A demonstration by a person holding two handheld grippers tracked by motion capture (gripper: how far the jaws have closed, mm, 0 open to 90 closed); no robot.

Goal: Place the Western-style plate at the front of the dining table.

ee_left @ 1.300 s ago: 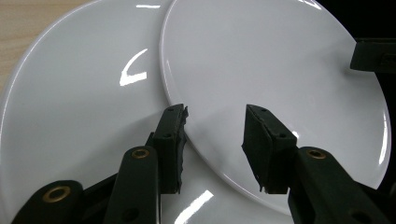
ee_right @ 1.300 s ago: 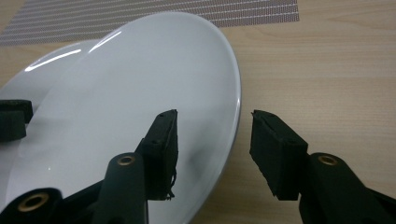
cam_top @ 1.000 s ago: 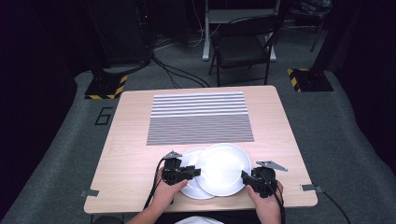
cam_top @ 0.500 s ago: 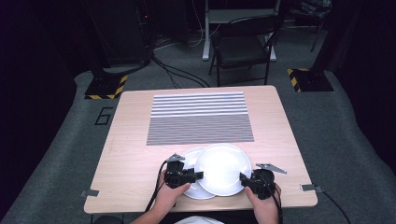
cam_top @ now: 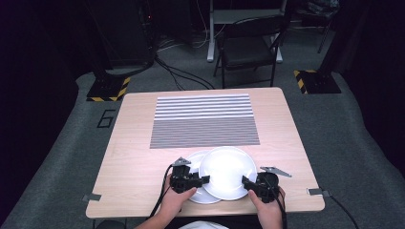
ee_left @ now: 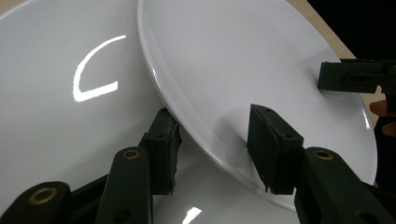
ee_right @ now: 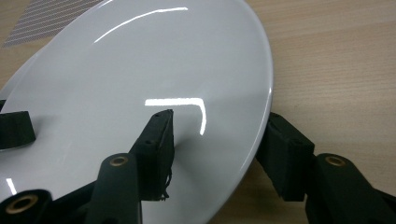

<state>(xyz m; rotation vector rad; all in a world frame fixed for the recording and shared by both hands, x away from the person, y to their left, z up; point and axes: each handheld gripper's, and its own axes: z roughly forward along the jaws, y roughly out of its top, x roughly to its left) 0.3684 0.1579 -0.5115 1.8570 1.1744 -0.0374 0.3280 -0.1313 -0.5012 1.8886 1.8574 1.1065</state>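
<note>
Top plate (cam_top: 224, 171) overlaps lower plate (cam_top: 203, 193); left gripper (cam_top: 203, 180) at nine o'clock, right gripper (cam_top: 247, 182) at four, both jaws just opening, straddling its rim ungripped.

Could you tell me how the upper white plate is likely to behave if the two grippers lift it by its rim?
The upper plate looks rigid, probably glazed ceramic, so it should not flex. Its glossy surface suggests it may slip between the pads. It overlaps the lower plate at a tilt, so it could slide or clink against it, and might chip if dropped.
</note>
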